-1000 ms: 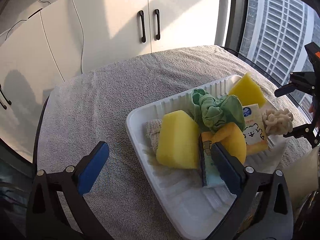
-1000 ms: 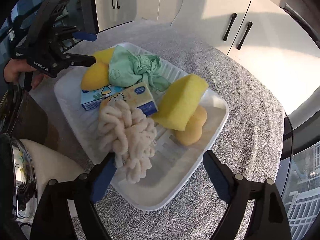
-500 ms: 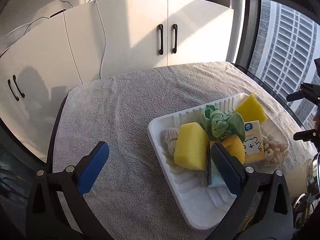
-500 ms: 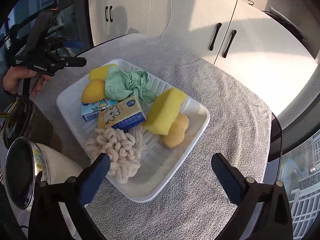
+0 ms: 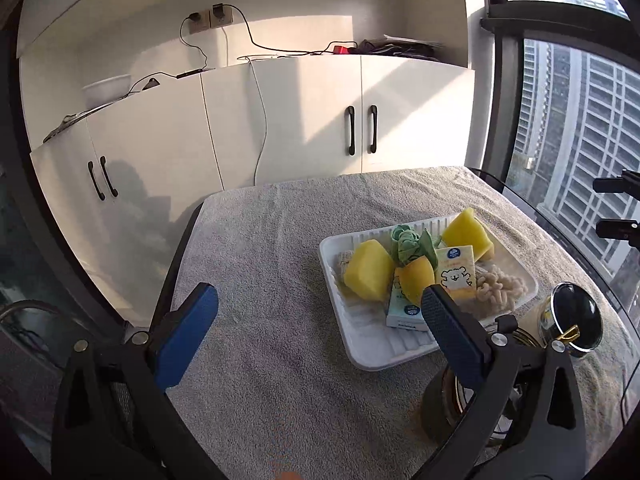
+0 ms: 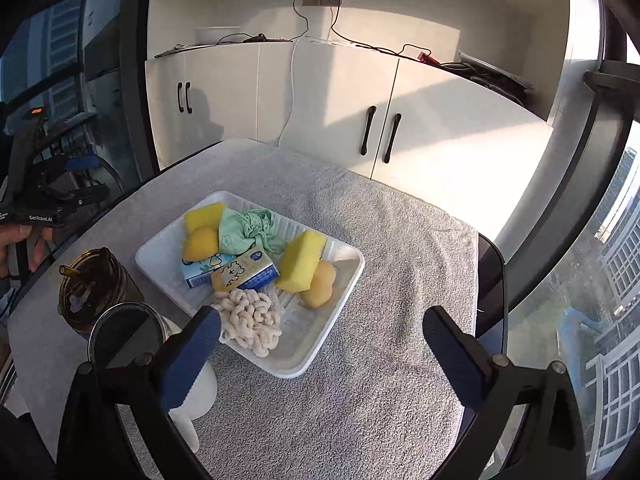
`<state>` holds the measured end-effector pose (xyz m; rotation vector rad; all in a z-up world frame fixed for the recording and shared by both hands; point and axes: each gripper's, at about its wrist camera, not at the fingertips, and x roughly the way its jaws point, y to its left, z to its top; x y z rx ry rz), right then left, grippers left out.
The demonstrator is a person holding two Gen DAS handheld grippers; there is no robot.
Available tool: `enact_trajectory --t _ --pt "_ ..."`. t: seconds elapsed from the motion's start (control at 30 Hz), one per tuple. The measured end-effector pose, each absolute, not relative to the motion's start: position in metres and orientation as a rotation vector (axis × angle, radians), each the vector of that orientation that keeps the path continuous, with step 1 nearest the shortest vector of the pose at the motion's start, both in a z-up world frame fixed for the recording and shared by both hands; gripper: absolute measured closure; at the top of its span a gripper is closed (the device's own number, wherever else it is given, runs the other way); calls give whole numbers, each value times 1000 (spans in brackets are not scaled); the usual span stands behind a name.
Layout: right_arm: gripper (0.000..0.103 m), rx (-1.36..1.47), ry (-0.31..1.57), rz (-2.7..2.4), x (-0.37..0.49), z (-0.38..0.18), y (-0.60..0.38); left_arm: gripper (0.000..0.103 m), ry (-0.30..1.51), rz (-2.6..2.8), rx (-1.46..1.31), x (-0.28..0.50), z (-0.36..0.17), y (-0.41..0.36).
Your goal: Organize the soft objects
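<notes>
Left gripper [image 5: 320, 332] and right gripper [image 6: 320, 354] both wide apart, nothing held (over towel); white tray [image 6: 320, 352] holds sponges, cloth

In the left wrist view, the right gripper [image 5: 616, 210] is cut off by the right edge, so only two dark finger ends are seen and its jaws cannot be read there. The mesh pad [image 5: 345, 258] is mostly hidden behind a sponge [image 5: 368, 275]. The green pack [image 5: 404, 308] is partly covered by the left gripper's finger [image 5: 452, 330]. In the right wrist view, the hand [image 6: 16, 240] is cropped by the left edge. The print on the yellow pack [image 6: 244, 272] is too small to read.
</notes>
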<state>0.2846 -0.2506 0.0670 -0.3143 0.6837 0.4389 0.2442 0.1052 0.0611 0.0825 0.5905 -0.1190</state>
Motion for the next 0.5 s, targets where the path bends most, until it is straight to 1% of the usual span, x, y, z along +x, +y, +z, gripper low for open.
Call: enact_trajectory --t 0.13,0.37,0.5 --pt "0 -206 677 387 238 63 -255 0 590 -89 41 201 64 92" --pt "0 10 700 221 165 34 -253 0 560 -25 -10 143 57 62" --pt "0 -5 644 123 140 16 -228 0 561 16 -36 136 50 47"
